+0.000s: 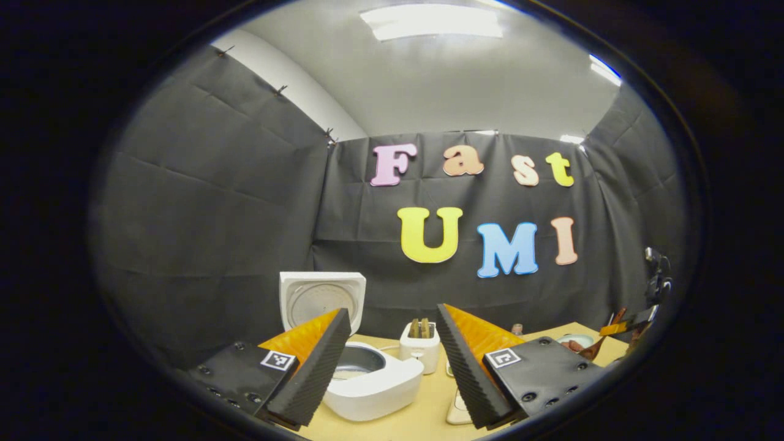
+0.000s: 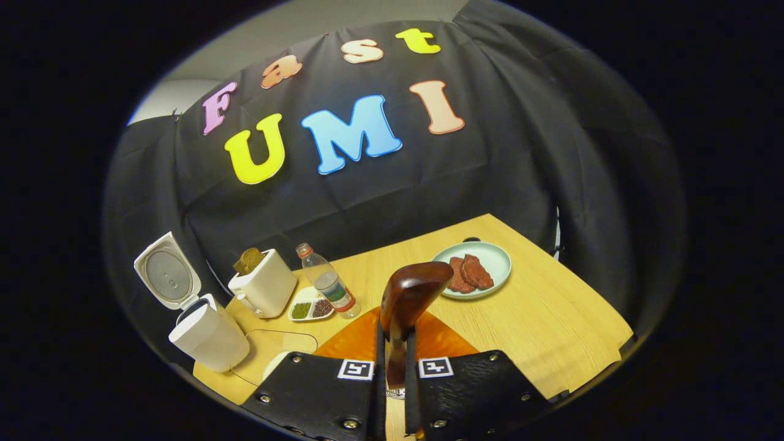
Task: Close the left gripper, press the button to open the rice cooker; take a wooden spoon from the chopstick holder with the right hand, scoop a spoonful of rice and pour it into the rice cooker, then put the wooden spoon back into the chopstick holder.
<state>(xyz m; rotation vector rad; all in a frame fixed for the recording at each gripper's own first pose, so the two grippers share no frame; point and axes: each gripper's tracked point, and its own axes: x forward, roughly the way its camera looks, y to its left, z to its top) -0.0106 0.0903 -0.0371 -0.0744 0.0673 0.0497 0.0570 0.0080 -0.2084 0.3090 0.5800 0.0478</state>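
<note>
Right now my right gripper point(image 2: 392, 361) is clamped narrow on the dark brown wooden spoon point(image 2: 409, 300), both fingers pressing its handle from either side, and the glossy bowl of the spoon stands up above the fingertips, leaning a little toward one o'clock. I cannot tell whether any rice lies in the bowl, since I see its back.

From the right gripper view, the white rice cooker point(image 2: 205, 334) sits at nine o'clock on the pale wooden table point(image 2: 551, 318) with its lid point(image 2: 166, 271) swung up and open. Just beside it, toward ten o'clock, stands a cream toaster point(image 2: 264, 285) with brown slices in its slots, then a small white divided dish of green and dark beans point(image 2: 311, 308) and a clear plastic bottle with a red cap point(image 2: 326, 283) touching the dish's edge. A pale green plate point(image 2: 497, 257) holding red slabs of meat lies at one o'clock, well apart from the cooker.

My left gripper point(image 1: 392, 361) hangs with its fingers spread wide, holding nothing. Between them, in the left gripper view, I see the open rice cooker point(image 1: 373, 383) at seven o'clock, its raised lid point(image 1: 322, 296) behind it, and the toaster point(image 1: 420, 346) at six o'clock. At four o'clock, near the table's far edge, the other gripper shows with the spoon point(image 1: 591, 349).
</note>
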